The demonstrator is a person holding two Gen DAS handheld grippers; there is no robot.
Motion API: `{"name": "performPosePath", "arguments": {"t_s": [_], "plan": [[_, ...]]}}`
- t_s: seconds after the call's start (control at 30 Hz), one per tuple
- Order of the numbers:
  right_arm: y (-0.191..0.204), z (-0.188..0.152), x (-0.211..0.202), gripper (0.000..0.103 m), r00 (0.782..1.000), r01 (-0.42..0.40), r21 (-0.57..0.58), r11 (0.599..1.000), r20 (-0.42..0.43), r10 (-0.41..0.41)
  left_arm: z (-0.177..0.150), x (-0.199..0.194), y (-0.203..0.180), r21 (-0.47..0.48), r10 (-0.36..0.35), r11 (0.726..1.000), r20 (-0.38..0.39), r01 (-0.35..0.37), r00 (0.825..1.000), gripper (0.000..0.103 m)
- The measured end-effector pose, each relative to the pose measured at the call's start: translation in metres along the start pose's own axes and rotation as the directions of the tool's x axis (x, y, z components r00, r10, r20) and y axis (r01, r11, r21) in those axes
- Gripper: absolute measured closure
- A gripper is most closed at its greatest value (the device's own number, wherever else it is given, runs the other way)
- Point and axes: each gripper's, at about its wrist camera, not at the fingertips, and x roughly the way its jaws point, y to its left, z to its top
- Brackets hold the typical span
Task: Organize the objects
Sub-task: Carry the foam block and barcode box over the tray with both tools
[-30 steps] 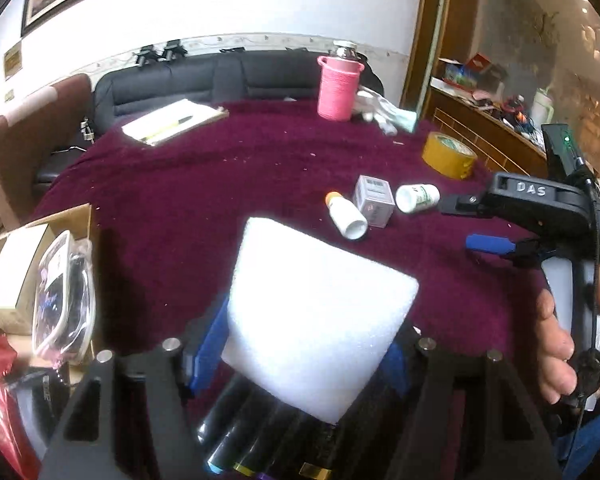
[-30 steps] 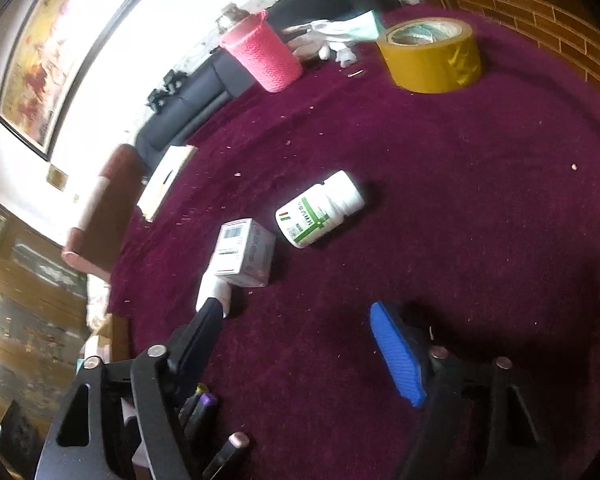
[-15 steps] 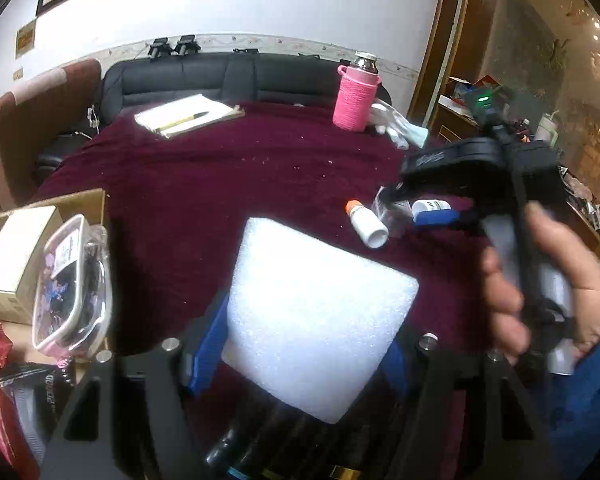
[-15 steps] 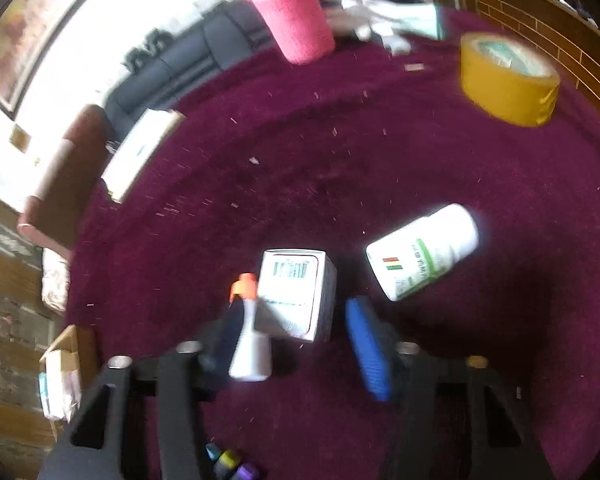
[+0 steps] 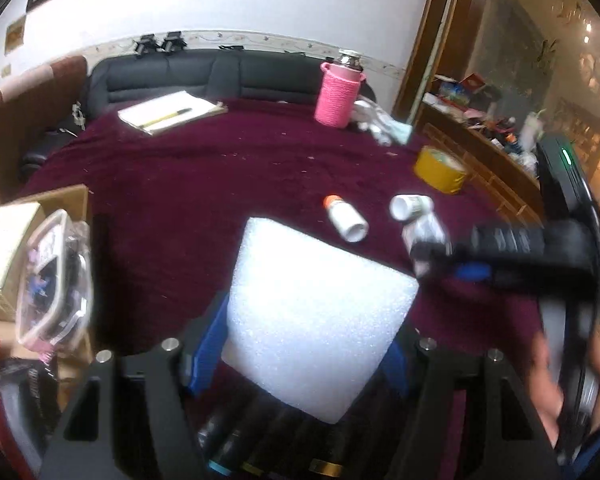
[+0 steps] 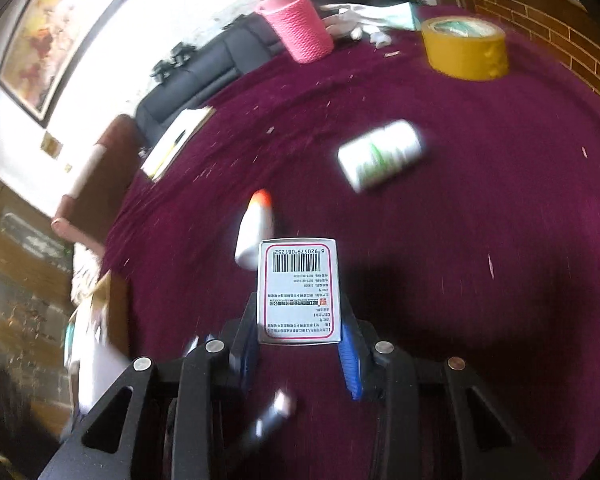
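Two tongs, both loaded. Left tongs [image 5: 300, 344] clamped on a white foam block [image 5: 316, 320], held low over the near edge of the maroon tabletop [image 5: 204, 208]. Right tongs [image 6: 298, 344] closing on a small medicine box [image 6: 298, 292], blue pads against its two side walls, barcode face turned up toward the lens, long axis running straight out along the fingers; seemingly lifted clear of the cloth, though not certain.

Straight ahead of the box, just beyond its far end: an orange-capped bottle [image 6: 254, 236] lying on its side. Further out and to the right, well apart: a green-labelled white bottle [image 6: 380, 156], blurred. Near the far rim: yellow tape roll [image 6: 466, 50] and pink knitted cup [image 6: 300, 24].

Shown only by the left wrist view: cardboard carton [image 5: 60, 204] at the tabletop's left edge, likely the destination, lying nearer the left hand. Shown only by the right wrist view: box print and pad contact.
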Motion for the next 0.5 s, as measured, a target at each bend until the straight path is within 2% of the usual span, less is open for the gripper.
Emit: {"name": "performPosePath", "arguments": {"t_s": [0.07,0.23,0.5], "plan": [[0.001,-0.011,-0.005,0.065,1.0,-0.02,-0.008,1.0,-0.016,0.02,0.0,-0.004,0.0,-0.022,-0.038,0.999,0.003,0.038,0.999,0.036],[0.015,-0.021,-0.025,0.065,0.999,-0.034,-0.056,0.998,0.014,0.034,-0.005,-0.038,-0.006,-0.042,-0.054,0.998,0.062,0.056,0.997,0.036],[0.076,-0.052,-0.033,0.065,0.992,-0.128,-0.191,0.973,-0.025,0.126,-0.02,-0.108,0.02,-0.087,-0.004,0.996,0.131,0.015,0.991,0.036]]}}
